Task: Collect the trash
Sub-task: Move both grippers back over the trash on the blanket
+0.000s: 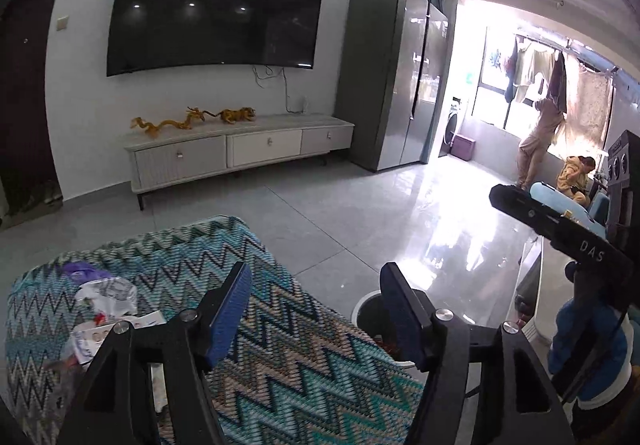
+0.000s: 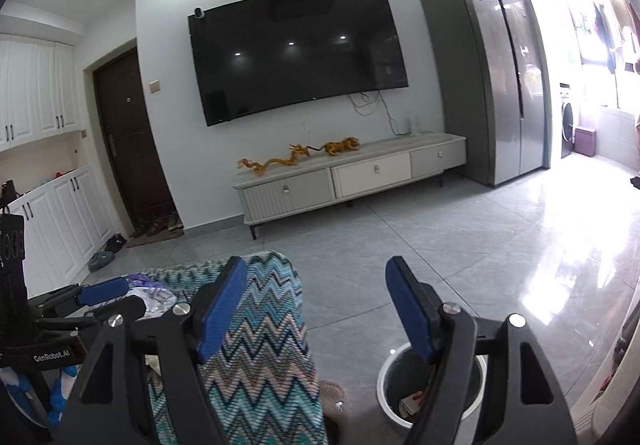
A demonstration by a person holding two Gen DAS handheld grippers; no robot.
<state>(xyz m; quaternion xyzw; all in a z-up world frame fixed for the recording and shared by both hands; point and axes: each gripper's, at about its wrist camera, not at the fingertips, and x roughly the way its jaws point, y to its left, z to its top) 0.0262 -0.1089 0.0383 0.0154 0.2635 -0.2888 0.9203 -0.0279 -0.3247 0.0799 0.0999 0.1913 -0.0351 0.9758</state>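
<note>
Counting from the zigzag-patterned table (image 1: 280,325) as landmark: one television (image 1: 216,11) on the wall beyond it, one fridge (image 1: 392,77) beyond and rightward, one white bin (image 2: 432,385) just right of it with scraps inside. One trash pile (image 1: 104,309), several wrappers, lies on its left part. Left gripper (image 1: 316,309) and right gripper (image 2: 316,309): both spread wide, empty, touching nothing.

Black left gripper (image 1: 316,309) w/ blue ribbed pads, silver screws, right gripper (image 2: 316,311) same
</note>
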